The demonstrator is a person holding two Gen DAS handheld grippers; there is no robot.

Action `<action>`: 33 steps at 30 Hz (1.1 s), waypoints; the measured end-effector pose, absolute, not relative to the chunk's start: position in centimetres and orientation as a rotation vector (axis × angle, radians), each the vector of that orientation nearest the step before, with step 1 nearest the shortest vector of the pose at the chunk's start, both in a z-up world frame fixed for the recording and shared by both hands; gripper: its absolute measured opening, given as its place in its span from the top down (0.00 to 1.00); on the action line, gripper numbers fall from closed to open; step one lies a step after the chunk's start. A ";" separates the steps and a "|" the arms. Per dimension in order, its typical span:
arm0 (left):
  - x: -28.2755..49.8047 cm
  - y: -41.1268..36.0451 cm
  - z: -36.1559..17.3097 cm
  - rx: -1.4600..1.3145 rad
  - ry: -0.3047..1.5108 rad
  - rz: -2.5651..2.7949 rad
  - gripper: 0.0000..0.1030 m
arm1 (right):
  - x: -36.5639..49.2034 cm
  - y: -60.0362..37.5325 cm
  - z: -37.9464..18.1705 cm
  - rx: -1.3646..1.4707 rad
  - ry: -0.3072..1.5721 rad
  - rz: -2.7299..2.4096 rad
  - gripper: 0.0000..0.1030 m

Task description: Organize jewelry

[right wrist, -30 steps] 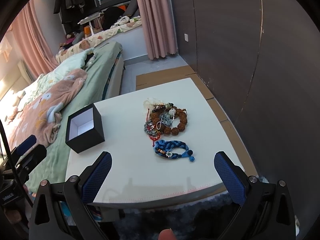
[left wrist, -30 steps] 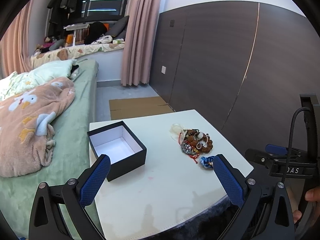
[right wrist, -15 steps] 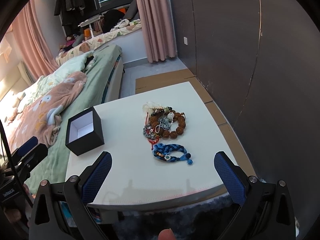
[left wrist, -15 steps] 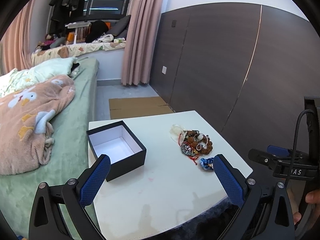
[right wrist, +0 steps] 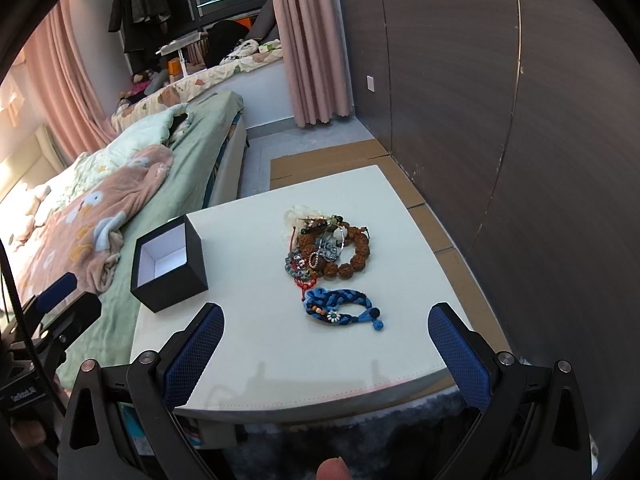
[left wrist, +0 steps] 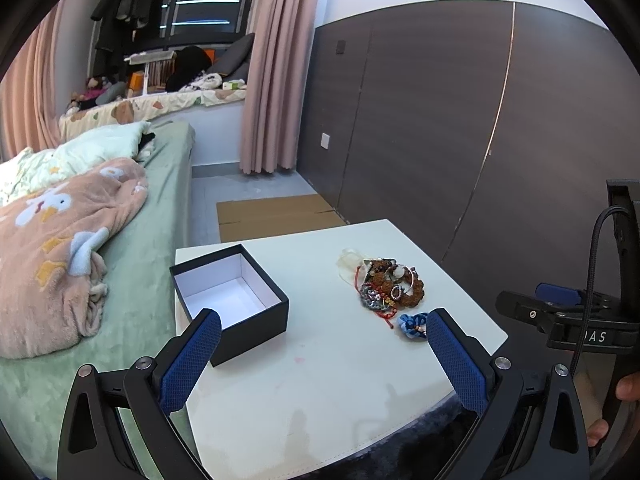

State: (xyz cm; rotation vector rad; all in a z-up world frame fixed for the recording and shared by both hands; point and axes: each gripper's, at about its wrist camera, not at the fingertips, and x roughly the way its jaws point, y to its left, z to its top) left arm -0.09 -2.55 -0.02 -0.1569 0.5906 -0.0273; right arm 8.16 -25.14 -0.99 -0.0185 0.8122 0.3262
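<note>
A pile of jewelry (left wrist: 384,286) (right wrist: 326,246) with a brown bead bracelet lies on the white table (left wrist: 320,392) (right wrist: 280,344). A blue braided bracelet (right wrist: 340,308) (left wrist: 412,324) rests just in front of the pile. An open black box (left wrist: 228,296) (right wrist: 168,264) with a white inside stands at the table's left. My left gripper (left wrist: 320,350) hangs open above the table's near part, nothing between its blue pads. My right gripper (right wrist: 326,346) is open too, above the near edge, short of the blue bracelet.
A bed (left wrist: 80,240) with a peach blanket runs along the table's left side. A dark panelled wall (left wrist: 440,120) stands on the right. Flat cardboard (left wrist: 272,216) lies on the floor behind the table. A dark rug (right wrist: 360,440) shows under the near edge.
Both grippers have drifted slightly, so the table and jewelry sit a little differently in view. Both stay open and nothing on the table has moved.
</note>
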 end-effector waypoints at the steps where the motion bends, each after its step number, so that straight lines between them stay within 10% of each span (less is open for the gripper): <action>1: -0.1 -2.6 0.0 -0.156 0.589 -0.028 0.01 | 8.2 -25.2 -1.0 -0.018 0.812 0.327 0.00; 33: 2.4 -3.2 1.2 -0.199 0.579 -0.046 0.01 | 9.9 -26.4 0.0 0.030 0.806 0.290 0.00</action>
